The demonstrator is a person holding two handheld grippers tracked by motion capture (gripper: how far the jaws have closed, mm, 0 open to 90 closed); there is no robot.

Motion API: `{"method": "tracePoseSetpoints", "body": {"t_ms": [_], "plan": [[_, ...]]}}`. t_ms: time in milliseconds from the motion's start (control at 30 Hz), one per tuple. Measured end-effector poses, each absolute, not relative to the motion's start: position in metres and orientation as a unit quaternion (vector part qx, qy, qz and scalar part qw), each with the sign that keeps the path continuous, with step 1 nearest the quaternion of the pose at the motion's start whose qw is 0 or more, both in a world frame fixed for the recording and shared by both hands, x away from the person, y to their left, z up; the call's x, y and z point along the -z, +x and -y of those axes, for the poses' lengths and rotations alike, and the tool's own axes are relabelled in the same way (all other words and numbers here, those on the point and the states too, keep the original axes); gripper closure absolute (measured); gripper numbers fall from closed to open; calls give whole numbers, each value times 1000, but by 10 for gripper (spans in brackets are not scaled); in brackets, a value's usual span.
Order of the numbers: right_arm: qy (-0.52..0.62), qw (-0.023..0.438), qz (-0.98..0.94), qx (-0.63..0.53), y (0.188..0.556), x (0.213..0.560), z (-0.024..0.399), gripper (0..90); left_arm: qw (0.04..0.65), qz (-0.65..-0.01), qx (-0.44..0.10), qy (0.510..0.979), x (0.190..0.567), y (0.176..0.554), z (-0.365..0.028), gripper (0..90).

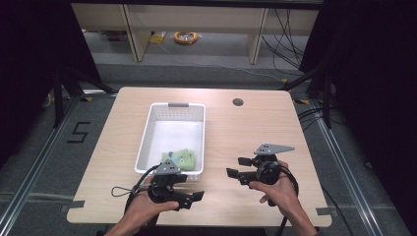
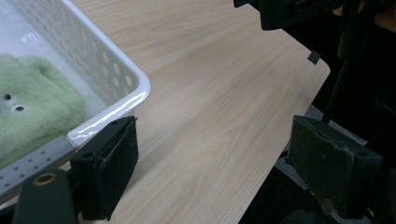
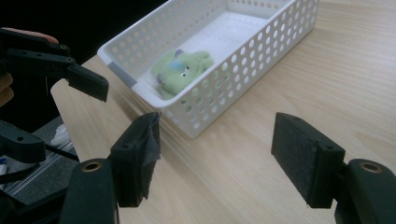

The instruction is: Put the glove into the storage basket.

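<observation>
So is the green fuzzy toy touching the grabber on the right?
Apart. The right gripper view shows the green toy lying inside the white basket, with the right gripper open over bare table.

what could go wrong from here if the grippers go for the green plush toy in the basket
1. The green plush toy lies tucked against the near end wall of the white basket, so a jaw could catch the rim instead of getting around the toy.
2. The left gripper and right gripper, both open and empty, point toward each other; if both reach in together they might collide.
3. The basket looks light and could slide if bumped.
</observation>
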State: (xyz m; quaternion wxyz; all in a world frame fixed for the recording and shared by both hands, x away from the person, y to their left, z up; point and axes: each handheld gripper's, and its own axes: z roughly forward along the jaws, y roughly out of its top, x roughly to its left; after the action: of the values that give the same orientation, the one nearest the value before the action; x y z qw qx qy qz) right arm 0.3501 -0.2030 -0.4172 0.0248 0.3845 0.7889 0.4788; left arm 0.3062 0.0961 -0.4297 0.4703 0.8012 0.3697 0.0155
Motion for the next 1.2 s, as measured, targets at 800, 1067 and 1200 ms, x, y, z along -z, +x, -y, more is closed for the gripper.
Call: {"method": "tracePoseSetpoints", "body": {"t_ms": [800, 1067, 1200], "plan": [[381, 37, -796, -469, 331, 447, 218, 322, 464, -366, -30, 806, 460, 296, -94, 156], [383, 36, -793, -473, 328, 454, 224, 311, 455, -366, -27, 812, 470, 294, -92, 156], [379, 36, -794, -473, 325, 458, 227, 291, 451, -366, -30, 814, 474, 293, -92, 156]]}}
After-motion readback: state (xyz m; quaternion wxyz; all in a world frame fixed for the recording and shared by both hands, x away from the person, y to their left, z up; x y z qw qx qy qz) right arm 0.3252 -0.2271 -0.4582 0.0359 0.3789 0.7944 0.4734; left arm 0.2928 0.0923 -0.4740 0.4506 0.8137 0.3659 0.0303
